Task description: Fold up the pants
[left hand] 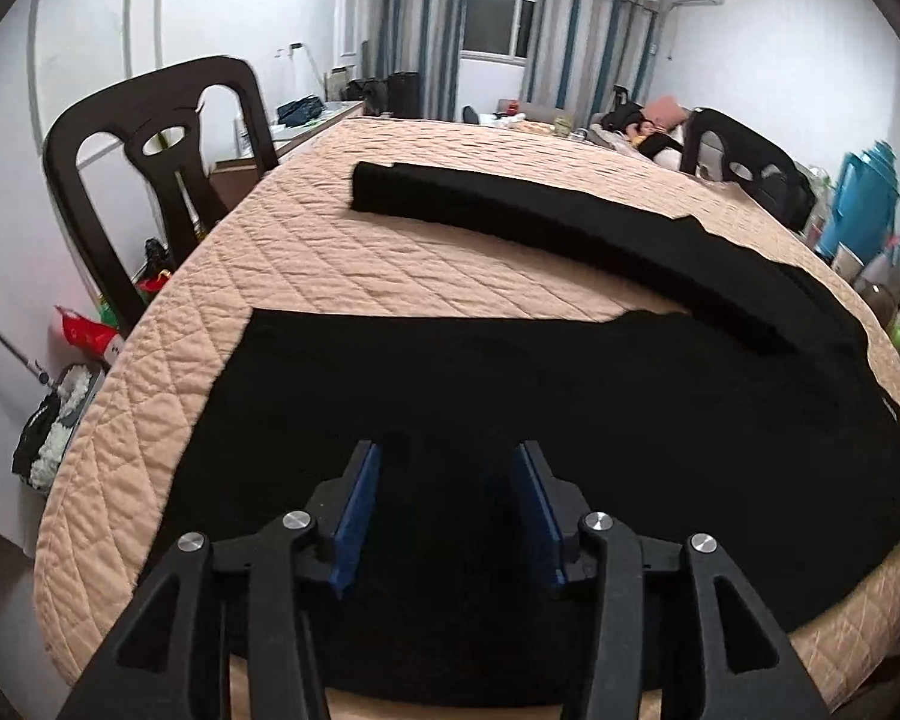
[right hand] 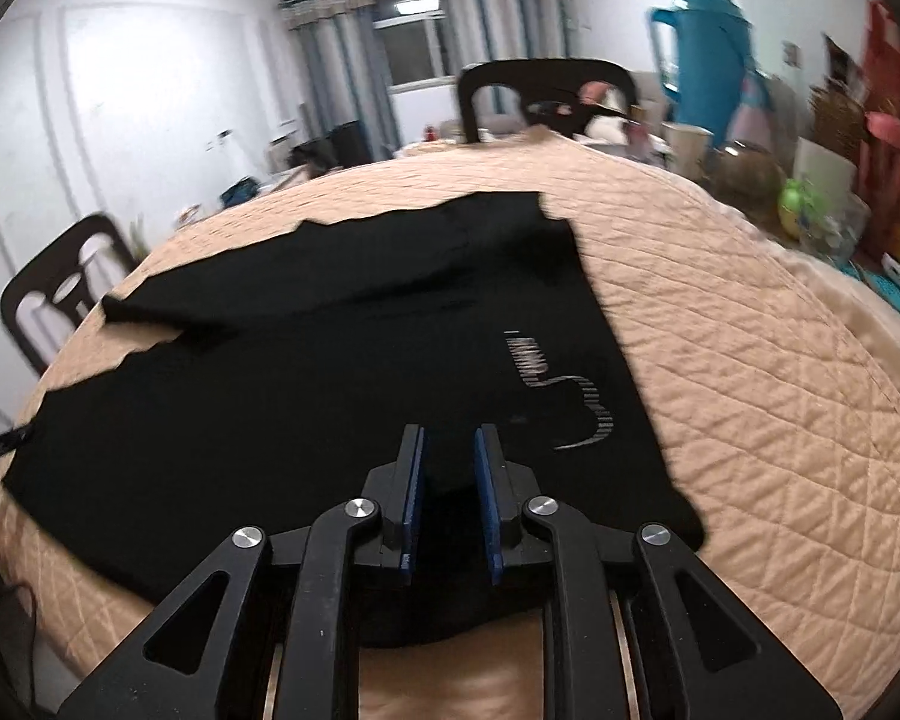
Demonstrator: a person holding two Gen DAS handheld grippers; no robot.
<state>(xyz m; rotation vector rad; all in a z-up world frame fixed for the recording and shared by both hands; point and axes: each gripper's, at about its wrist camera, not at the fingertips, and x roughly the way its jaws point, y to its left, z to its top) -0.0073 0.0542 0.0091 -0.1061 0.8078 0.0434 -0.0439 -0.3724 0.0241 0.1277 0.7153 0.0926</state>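
Black pants [left hand: 510,396] lie spread on a table covered with a quilted beige cloth [left hand: 330,252]. One leg stretches toward the far left of the table, the other lies close under my left gripper [left hand: 447,456], which is open and hovers over the near leg. In the right wrist view the pants' waist part [right hand: 330,372] with a white printed logo [right hand: 570,396] lies flat. My right gripper [right hand: 449,438] is open with a narrow gap, just above the fabric near the table's front edge.
Dark chairs stand at the table's left [left hand: 168,180] and far right [left hand: 744,162], one also behind the table [right hand: 540,96]. A blue thermos [right hand: 708,54], cups and clutter crowd the right side. A red bag [left hand: 87,333] lies on the floor at left.
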